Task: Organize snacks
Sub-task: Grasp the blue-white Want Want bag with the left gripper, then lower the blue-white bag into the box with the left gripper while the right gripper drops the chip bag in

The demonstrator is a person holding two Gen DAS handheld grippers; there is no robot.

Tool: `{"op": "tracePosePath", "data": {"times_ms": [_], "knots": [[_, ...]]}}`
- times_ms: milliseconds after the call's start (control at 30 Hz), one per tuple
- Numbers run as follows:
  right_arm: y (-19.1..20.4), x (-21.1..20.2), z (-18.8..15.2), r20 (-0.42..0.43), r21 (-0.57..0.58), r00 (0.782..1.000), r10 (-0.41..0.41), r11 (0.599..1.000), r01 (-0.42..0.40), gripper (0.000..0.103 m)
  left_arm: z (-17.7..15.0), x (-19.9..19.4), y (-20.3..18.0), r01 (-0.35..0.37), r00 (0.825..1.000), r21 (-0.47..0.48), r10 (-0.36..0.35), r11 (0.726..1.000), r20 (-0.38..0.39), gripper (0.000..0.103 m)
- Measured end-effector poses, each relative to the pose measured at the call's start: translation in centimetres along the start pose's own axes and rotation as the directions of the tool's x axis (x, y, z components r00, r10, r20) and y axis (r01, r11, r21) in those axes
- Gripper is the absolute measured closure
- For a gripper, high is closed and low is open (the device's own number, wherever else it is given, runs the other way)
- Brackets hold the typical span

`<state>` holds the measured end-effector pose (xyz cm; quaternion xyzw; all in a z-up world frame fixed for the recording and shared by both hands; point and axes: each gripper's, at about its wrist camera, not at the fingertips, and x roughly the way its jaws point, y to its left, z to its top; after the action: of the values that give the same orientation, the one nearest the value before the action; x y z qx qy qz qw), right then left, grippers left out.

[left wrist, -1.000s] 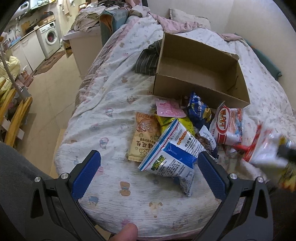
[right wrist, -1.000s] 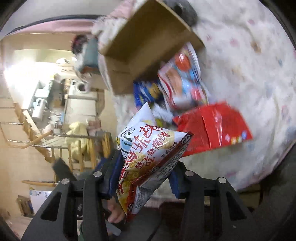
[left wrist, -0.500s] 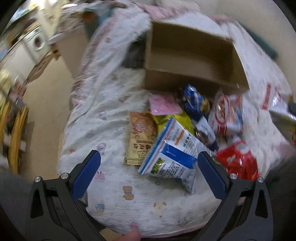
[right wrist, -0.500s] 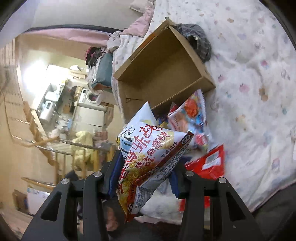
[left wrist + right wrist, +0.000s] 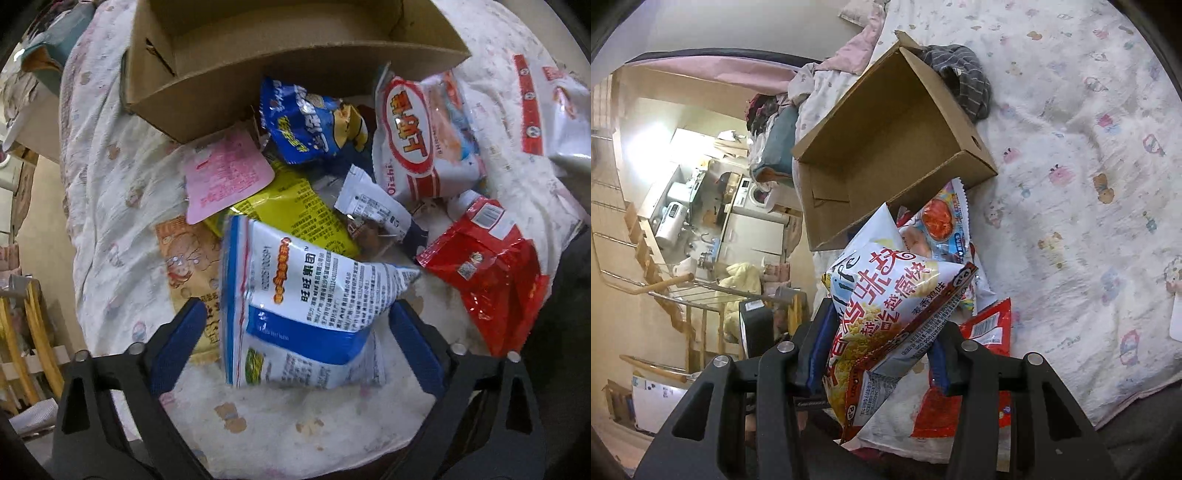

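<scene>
The cardboard box (image 5: 280, 55) looks empty, so the sorting has barely begun — crinkly foil packets lie heaped on the quilt (image 5: 110, 177) before it. The left gripper (image 5: 295, 332) straddles a blue-white bag (image 5: 295, 295), its jaws just narrowing slightly, not yet pressing. The right gripper (image 5: 877, 350) clamps a puffy snack bag (image 5: 886, 306).

Snack packets lie heaped on the printed quilt before an empty cardboard box (image 5: 295, 55); a blue-and-white bag (image 5: 295, 306) tops the pile, tilted; a red packet (image 5: 487, 273) sits right; a white-and-red chicken-flavour bag (image 5: 886, 314) hangs pinched, raised above the heap.
</scene>
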<state>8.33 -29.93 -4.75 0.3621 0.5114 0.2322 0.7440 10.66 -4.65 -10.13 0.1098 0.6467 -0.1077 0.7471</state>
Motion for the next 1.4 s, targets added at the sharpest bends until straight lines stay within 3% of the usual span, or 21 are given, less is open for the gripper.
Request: {"op": "tracePosePath", "data": {"times_ms": [67, 100, 133, 167, 233, 333, 533, 700, 967, 1400], "knots": [[-0.1, 0.0, 0.0, 0.000, 0.005, 1.000, -0.007, 1.000, 0.007, 0.055, 0.0, 0.5, -0.1, 0.025, 1.000, -0.007, -0.025, 1.000, -0.015, 0.010], [-0.2, 0.1, 0.0, 0.000, 0.007, 1.000, -0.010, 1.000, 0.010, 0.055, -0.1, 0.6, -0.2, 0.029, 0.999, -0.008, -0.029, 1.000, -0.018, 0.014], [-0.3, 0.1, 0.1, -0.001, 0.008, 1.000, -0.013, 1.000, 0.013, 0.055, -0.3, 0.7, -0.2, 0.026, 1.000, -0.006, -0.027, 1.000, -0.012, 0.025], [-0.3, 0.2, 0.2, -0.001, 0.007, 1.000, -0.016, 1.000, 0.016, 0.055, -0.4, 0.6, -0.2, 0.025, 1.000, -0.006, -0.025, 1.000, -0.009, 0.026], [-0.2, 0.2, 0.1, 0.001, 0.002, 1.000, -0.023, 1.000, 0.023, 0.055, -0.9, 0.3, -0.2, 0.041, 0.999, -0.016, -0.041, 0.999, 0.004, 0.055], [0.1, 0.4, 0.1, 0.006, -0.009, 0.999, -0.038, 0.999, 0.038, 0.055, -1.5, -0.7, 0.0, 0.067, 0.998, -0.030, -0.067, 0.997, 0.012, 0.059], [0.3, 0.3, 0.0, 0.013, -0.025, 0.998, -0.061, 0.998, 0.062, 0.055, -2.6, -4.5, 1.2, 0.138, 0.988, -0.083, -0.131, 0.987, 0.086, 0.060], [1.1, -0.7, 0.6, 0.041, -0.035, 0.997, -0.065, 0.997, 0.066, 0.055, -2.6, -8.0, 4.4, 0.175, 0.974, -0.193, -0.142, 0.965, 0.176, 0.060], [3.8, -0.4, 5.1, 0.082, -0.100, 0.992, -0.095, 0.990, 0.103, 0.055, 3.1, -10.6, 7.7, 0.206, 0.946, -0.279, -0.117, 0.938, 0.302, 0.060], [4.3, 5.1, 12.2, 0.114, -0.152, 0.984, -0.135, 0.977, 0.152, 0.055, 10.9, -8.2, 8.1, 0.199, 0.917, -0.272, -0.080, 0.942, 0.392, 0.059]]}}
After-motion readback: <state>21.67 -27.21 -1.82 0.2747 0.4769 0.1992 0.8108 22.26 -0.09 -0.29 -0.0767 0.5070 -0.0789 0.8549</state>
